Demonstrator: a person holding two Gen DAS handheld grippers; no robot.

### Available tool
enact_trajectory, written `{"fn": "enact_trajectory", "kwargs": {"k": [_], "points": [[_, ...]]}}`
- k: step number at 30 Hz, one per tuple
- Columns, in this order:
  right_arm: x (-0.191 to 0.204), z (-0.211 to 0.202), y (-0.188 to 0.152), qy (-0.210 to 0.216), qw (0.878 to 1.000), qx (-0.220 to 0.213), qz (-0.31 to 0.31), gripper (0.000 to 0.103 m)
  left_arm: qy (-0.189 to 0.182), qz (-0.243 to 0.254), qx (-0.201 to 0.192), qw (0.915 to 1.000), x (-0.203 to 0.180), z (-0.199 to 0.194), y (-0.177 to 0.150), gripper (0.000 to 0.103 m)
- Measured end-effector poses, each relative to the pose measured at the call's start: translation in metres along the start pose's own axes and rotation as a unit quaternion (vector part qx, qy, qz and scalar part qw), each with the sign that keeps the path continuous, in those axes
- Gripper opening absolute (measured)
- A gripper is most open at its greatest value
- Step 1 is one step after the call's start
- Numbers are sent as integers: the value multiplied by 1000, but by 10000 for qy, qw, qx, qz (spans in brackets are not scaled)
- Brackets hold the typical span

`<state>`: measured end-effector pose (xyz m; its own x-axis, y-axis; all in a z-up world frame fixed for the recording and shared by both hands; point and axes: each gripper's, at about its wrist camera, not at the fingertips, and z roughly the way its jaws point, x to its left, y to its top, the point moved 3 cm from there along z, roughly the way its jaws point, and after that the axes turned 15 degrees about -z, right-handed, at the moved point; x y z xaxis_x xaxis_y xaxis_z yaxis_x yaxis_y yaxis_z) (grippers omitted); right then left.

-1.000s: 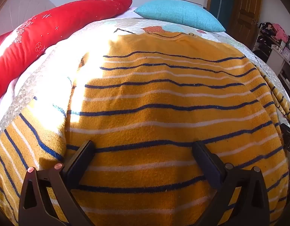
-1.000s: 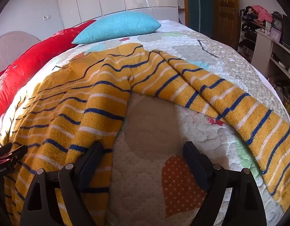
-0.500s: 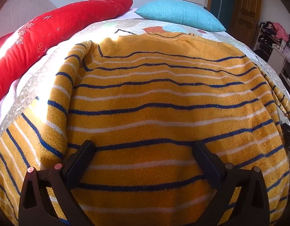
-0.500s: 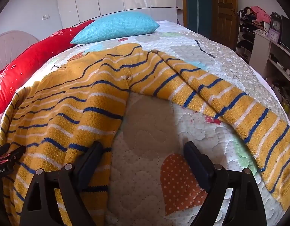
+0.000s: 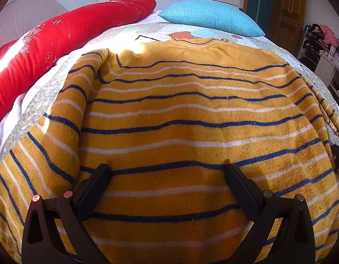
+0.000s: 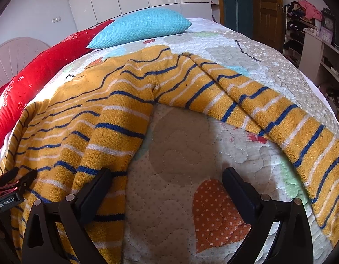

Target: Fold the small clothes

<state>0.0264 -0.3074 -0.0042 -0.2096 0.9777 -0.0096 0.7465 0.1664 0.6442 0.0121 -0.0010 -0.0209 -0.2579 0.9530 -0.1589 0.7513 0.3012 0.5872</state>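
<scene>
Sweater (image 5: 191, 121) lies flat on quilt (image 6: 180, 154), one sleeve (image 6: 279, 114) stretched out to the side. Left gripper (image 5: 167, 176) spread wide over the body, empty. Right gripper (image 6: 165, 180) spread wide at the hem edge, empty.

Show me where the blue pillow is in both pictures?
Left wrist view: the blue pillow lies at the top, right of centre, behind the striped sweater.
Right wrist view: the blue pillow lies at the top, left of centre.
Shared landmark: the red pillow beside it, on its left.
</scene>
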Motion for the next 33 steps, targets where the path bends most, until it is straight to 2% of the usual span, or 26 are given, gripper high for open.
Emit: {"fn": "enact_trajectory", "kwargs": {"k": [5,7,12,16,19,21,26,33], "points": [[3,1,2,-81,9997,218,-26,102,-12,-125,-86,9999,5,-4,2,103],[3,-4,3,-144,9994,295,55,99,84,-199,-216,9995,9,-11,3,103],[3,-56,2,-352,9968,-390,609,93,-36,-240,-397,9989,16,-42,-2,103],[25,-96,9,-515,9939,-879,426,92,-217,-219,-535,9981,18,-67,0,103],[45,-110,16,-540,9933,-1018,81,92,-308,-296,-505,9978,16,-80,-2,103],[56,-111,18,-493,9935,-1026,-86,92,-312,-261,-516,9978,13,-86,-4,103],[73,-105,8,-389,9949,-886,-274,92,-41,24,-783,9969,6,-99,-13,103],[74,-96,-5,-336,9968,-691,-233,92,-162,88,-1162,9931,0,-118,-17,103]]}}
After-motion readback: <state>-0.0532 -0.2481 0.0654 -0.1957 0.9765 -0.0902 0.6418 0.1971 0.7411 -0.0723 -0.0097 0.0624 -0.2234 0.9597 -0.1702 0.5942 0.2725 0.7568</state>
